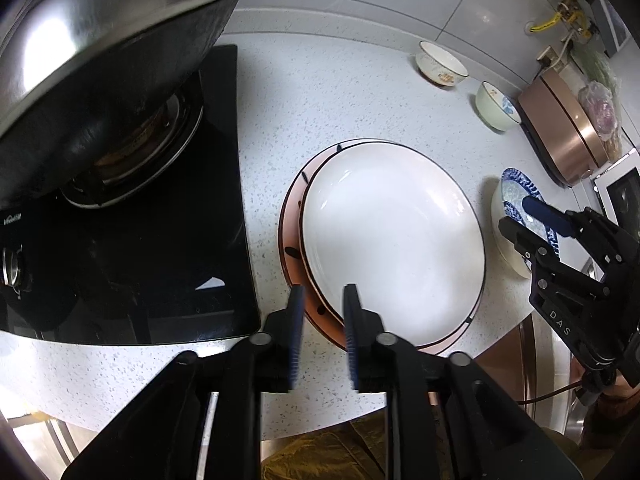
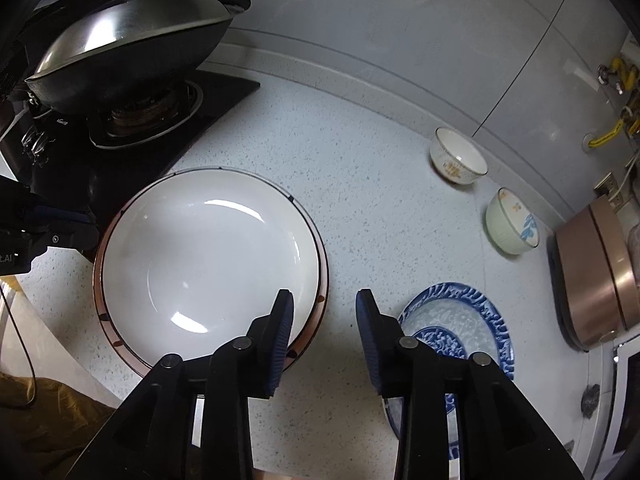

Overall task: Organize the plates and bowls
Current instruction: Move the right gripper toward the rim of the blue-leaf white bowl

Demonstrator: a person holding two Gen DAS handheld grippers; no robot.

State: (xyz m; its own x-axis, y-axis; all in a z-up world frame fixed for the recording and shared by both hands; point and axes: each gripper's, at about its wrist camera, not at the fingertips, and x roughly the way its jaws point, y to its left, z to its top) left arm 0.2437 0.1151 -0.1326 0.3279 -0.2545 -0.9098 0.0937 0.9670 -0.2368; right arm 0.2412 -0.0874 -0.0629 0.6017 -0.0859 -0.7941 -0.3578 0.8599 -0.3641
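Observation:
A white plate [image 1: 392, 240] lies stacked on a pink plate [image 1: 290, 232] in the middle of the speckled counter. They also show in the right wrist view: the white plate [image 2: 208, 256], the pink plate's rim [image 2: 323, 280]. My left gripper [image 1: 322, 300] is open and empty at the stack's near edge. My right gripper [image 2: 324, 308] is open and empty, between the stack and a blue patterned bowl [image 2: 460, 320], which also shows in the left wrist view [image 1: 508, 200]. A gold-patterned white bowl [image 2: 458, 160] and a pale bowl with a blue leaf [image 2: 510, 224] stand near the back wall.
A black gas hob [image 1: 160, 240] with a lidded wok [image 1: 100, 60] fills the left. A copper-coloured appliance [image 2: 600, 280] stands at the right. Gas pipes [image 2: 616, 80] run on the wall. The counter's front edge [image 1: 200, 392] is close below my left gripper.

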